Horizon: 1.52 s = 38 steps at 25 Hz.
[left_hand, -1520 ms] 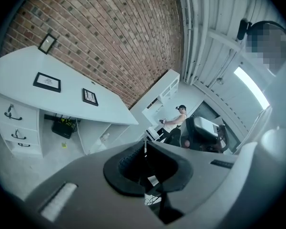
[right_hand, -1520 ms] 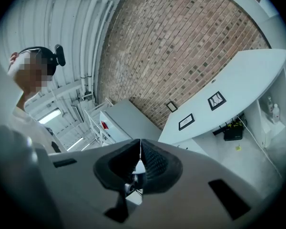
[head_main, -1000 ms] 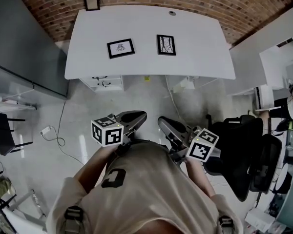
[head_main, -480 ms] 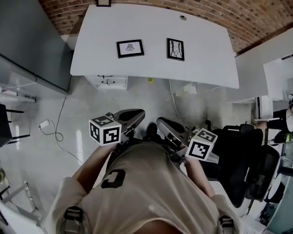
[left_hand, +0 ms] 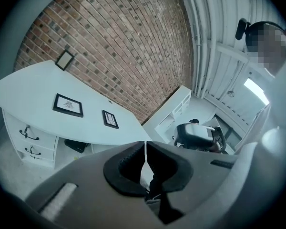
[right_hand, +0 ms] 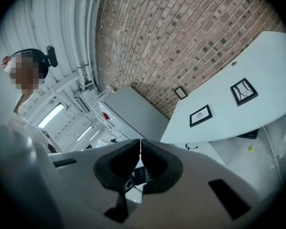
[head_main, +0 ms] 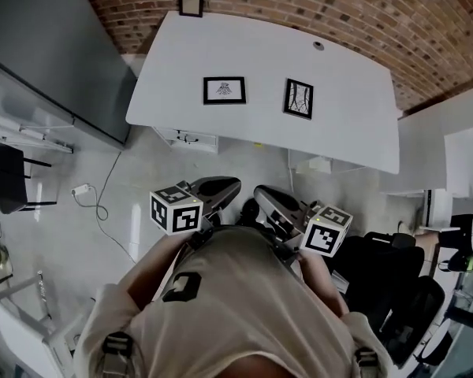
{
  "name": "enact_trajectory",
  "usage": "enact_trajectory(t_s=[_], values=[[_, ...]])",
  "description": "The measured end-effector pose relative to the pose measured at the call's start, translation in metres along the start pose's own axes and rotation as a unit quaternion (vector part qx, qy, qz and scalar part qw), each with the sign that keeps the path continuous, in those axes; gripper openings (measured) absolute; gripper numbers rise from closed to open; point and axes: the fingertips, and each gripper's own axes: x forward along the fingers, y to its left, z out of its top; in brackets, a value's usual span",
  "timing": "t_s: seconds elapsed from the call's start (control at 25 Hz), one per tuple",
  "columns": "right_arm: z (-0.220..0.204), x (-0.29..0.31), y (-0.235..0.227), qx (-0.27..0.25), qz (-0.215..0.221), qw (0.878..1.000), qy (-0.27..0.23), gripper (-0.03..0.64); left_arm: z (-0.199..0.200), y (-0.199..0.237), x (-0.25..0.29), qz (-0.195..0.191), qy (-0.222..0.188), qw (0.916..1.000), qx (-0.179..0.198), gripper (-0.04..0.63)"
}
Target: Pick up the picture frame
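Approach step is in hand: my left gripper (head_main: 223, 187) and right gripper (head_main: 266, 198) are clenched, empty, well apart from the table (head_main: 347, 124). The picture frame (head_main: 225, 90) lies flat there near a second frame (head_main: 298, 98). Next move calls for stepping closer and opening one claw.

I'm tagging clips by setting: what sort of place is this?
Probably an office or studio: a white desk with drawers against a brick wall, and a black office chair nearby.
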Motion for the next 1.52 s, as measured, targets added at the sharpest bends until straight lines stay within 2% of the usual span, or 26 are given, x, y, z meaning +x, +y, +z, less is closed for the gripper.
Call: enact_trajectory(t_s=[0.32, 0.6, 0.88, 1.28, 1.52], values=[[0.043, -0.01, -0.04, 0.018, 0.023, 1.0, -0.003, 0.006, 0.025, 0.003, 0.041, 0.038, -0.001, 0.9992, 0.015, 0.014], [0.065, -0.017, -0.065, 0.028, 0.044, 0.999, 0.01, 0.006, 0.041, 0.008, 0.065, 0.069, -0.019, 0.9974, 0.011, 0.014], [0.09, -0.031, -0.087, 0.026, 0.064, 0.997, 0.019, 0.006, 0.057, 0.003, 0.095, 0.094, -0.037, 0.9946, 0.024, 0.012], [0.104, -0.048, -0.114, 0.038, 0.084, 0.995, 0.039, 0.006, 0.064, 0.005, 0.125, 0.124, -0.053, 0.9908, 0.016, 0.012], [0.108, -0.048, -0.127, 0.048, 0.079, 0.995, 0.044, 0.006, 0.079, 0.027, 0.12, 0.161, -0.048, 0.985, 0.037, 0.012]])
